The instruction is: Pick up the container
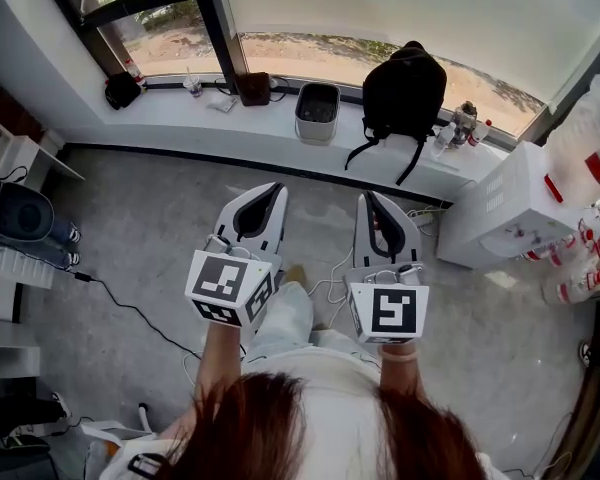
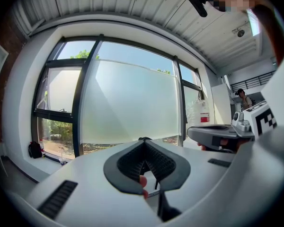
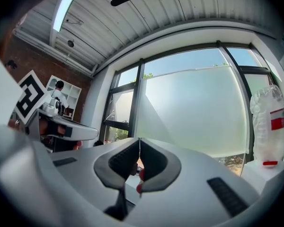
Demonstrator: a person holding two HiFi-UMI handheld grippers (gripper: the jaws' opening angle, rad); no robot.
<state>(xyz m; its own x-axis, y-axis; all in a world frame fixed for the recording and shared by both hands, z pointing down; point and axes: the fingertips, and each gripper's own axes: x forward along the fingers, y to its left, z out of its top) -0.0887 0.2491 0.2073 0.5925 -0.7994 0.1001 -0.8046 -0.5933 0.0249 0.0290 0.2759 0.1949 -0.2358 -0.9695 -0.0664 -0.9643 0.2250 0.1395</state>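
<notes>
We hold the left tongs point(image 1: 273, 190) and right tongs point(image 1: 366, 200) side by side over the grey floor point(image 1: 160, 238), both pressed together and empty. The pale, open-topped rectangular container point(image 1: 318, 114) stands on the white windowsill point(image 1: 265, 120), beside the black backpack point(image 1: 404, 88), well apart from them.

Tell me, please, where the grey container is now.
Head view, top centre: the grey container stands on the window sill, between a small brown object and the black backpack.

backpack point(image 1: 404, 80): matt black cloth | floor point(image 1: 150, 230): mottled grey, matt | container point(image 1: 317, 128): smooth plastic
</notes>
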